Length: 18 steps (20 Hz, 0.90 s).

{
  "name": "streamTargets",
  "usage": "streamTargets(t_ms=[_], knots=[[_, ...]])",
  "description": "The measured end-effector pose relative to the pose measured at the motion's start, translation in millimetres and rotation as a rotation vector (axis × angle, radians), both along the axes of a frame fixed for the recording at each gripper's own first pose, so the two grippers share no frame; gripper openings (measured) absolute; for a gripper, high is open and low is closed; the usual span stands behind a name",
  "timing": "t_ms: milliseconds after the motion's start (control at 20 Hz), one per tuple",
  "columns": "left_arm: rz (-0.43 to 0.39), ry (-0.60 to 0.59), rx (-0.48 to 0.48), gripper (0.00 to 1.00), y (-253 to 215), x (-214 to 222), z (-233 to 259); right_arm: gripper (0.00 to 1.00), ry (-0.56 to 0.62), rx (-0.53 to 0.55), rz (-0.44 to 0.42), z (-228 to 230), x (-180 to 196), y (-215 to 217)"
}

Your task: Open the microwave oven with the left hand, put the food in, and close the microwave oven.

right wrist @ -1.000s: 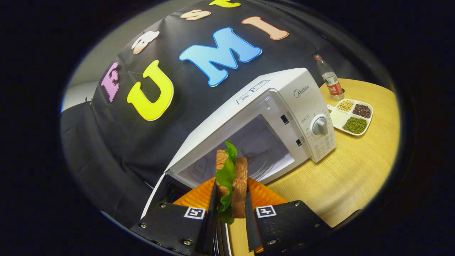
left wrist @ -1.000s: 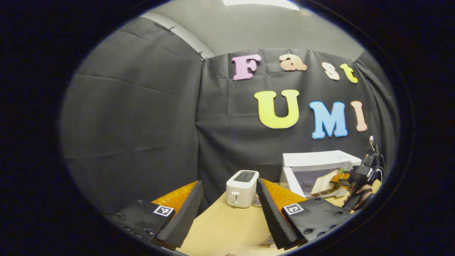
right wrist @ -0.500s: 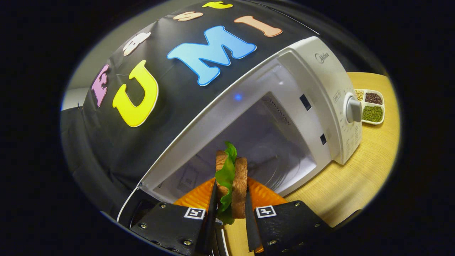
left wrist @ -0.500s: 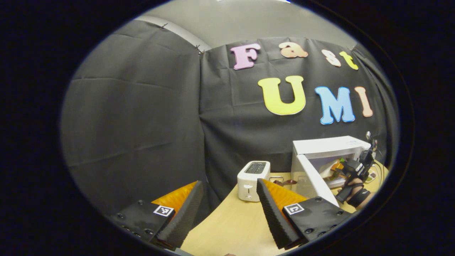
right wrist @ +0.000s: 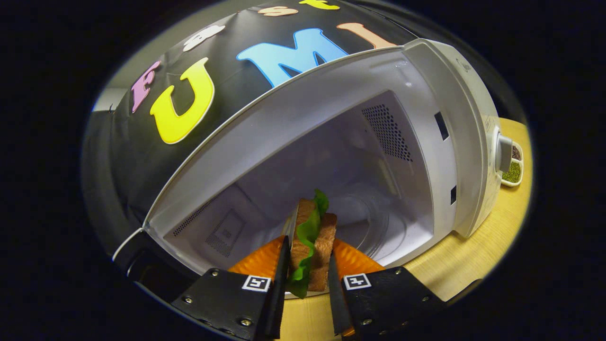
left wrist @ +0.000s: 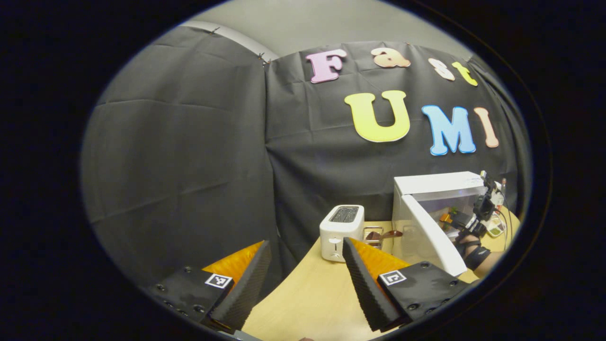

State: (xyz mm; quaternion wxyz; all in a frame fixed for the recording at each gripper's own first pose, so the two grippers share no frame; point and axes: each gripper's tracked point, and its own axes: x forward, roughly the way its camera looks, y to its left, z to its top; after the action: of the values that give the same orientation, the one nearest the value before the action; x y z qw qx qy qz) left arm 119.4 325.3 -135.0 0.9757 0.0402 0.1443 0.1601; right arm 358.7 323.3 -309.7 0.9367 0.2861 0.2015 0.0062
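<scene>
right gripper (right wrist: 305, 289): jaws clamped on sandwich (right wrist: 312, 241), at open microwave (right wrist: 426, 118) mouth
left gripper (left wrist: 303, 279): jaws wide, empty
sandwich underside: hidden by fingers
microwave door (left wrist: 433, 237): open

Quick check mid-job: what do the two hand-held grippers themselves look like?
Both match: the left hand-held gripper and right hand-held gripper have black bolted finger plates, each with a square black-and-white marker, orange ribbed backing and dark ridged foam pads. Farther off, a black wrist strap.
</scene>
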Motion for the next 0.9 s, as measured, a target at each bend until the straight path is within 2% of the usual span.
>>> streamTargets(t_ms=[100,150,200,250,300,350,400,450,500,550,600,650,700,750,900], knots=[[-0.002,0.005,-0.002,0.91,0,-2,-3,0.42,-0.003,-0.058,-0.004,-3,-1,-6],[0.002,0.005,-0.006,0.91,1,-4,-5,0.46,0.005,-0.084,-0.013,-5,0,-9],[0.006,0.005,-0.014,1.0,2,-5,-5,0.53,0.021,-0.109,-0.024,-10,1,-15],[0.009,0.005,-0.022,0.98,3,-4,-7,0.52,0.03,-0.116,-0.014,-12,1,-16],[0.008,0.004,-0.026,0.96,2,-4,-7,0.64,0.034,-0.126,-0.012,-11,1,-19],[0.003,0.003,-0.024,0.91,0,-4,-7,0.66,0.035,-0.137,-0.013,-12,1,-20],[0.001,-0.001,-0.016,0.95,0,-6,-6,0.7,0.04,-0.17,-0.023,-11,1,-25],[0.001,-0.001,-0.01,1.0,-1,-8,-7,0.7,0.044,-0.225,-0.039,-11,2,-33],[0.0,-0.002,-0.009,1.0,-1,-8,-7,0.95,0.037,-0.264,-0.03,-9,1,-37],[-0.002,-0.004,-0.011,1.0,-3,-8,-6,1.0,0.027,-0.288,-0.021,-4,0,-38],[-0.003,-0.008,-0.011,0.91,-4,-8,-5,0.98,0.013,-0.301,-0.009,3,-1,-39],[-0.005,-0.01,-0.01,0.96,-6,-9,-7,0.98,-0.003,-0.307,0.003,10,-3,-40],[-0.006,-0.011,-0.01,0.96,-7,-11,-9,0.98,-0.016,-0.317,0.012,18,-7,-42],[-0.008,-0.013,-0.013,0.91,-9,-11,-13,0.98,-0.03,-0.328,0.023,27,-12,-44],[-0.02,-0.013,-0.047,0.91,-20,-9,-22,0.98,-0.09,-0.375,0.059,58,-31,-51]])
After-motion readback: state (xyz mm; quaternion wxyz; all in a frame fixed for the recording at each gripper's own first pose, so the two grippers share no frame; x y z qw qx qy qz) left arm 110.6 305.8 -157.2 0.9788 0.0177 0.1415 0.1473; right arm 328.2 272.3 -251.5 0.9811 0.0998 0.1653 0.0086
